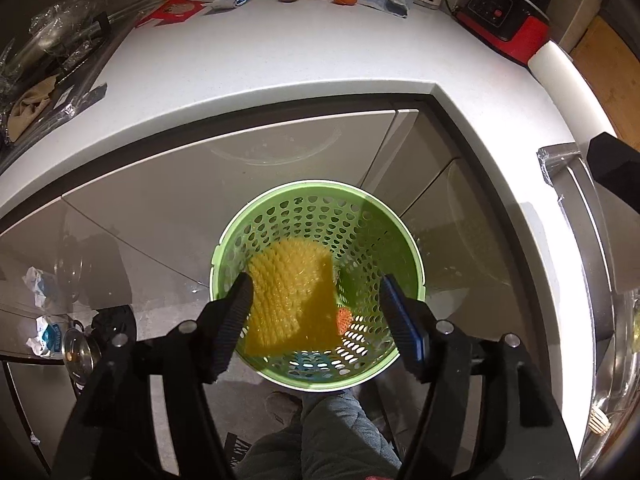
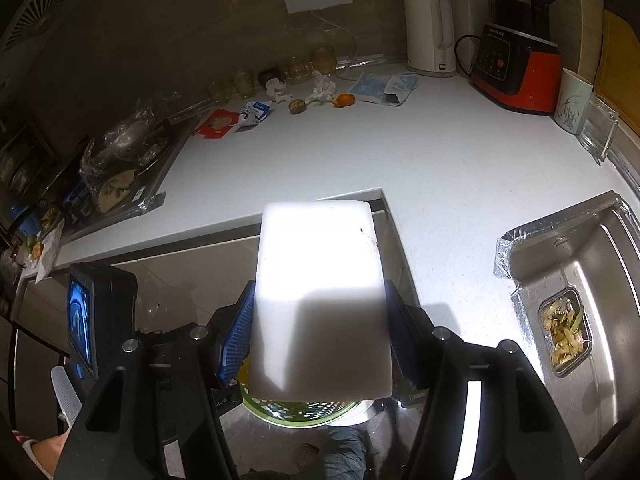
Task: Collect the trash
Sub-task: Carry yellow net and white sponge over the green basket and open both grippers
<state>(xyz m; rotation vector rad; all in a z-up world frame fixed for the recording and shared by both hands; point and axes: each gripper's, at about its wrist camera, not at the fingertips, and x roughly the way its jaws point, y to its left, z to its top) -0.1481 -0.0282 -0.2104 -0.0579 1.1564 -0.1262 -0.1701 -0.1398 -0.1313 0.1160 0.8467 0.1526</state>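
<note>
My left gripper (image 1: 316, 320) is open above a green perforated bin (image 1: 384, 236) on the floor. A yellow bubble-wrap piece (image 1: 292, 300) hangs blurred between the fingers over the bin, touching the left finger (image 1: 232, 328). An orange scrap (image 1: 345, 318) lies inside the bin. My right gripper (image 2: 320, 340) is shut on a white foam block (image 2: 320, 300) held above the bin (image 2: 304, 410). Trash lies at the back of the counter: crumpled tissues (image 2: 322, 88), a milk carton (image 2: 256, 112), a red packet (image 2: 216, 124), an orange peel (image 2: 345, 99), a blue-white wrapper (image 2: 384, 86).
A white L-shaped counter (image 2: 400, 152) wraps around the bin. A sink (image 2: 580, 272) with a food-scrap container (image 2: 564, 328) is at the right. A kettle (image 2: 430, 32), a red blender (image 2: 516, 60) and a cup (image 2: 572, 100) stand at the back right. A plastic-wrapped stove (image 2: 120, 160) is at the left.
</note>
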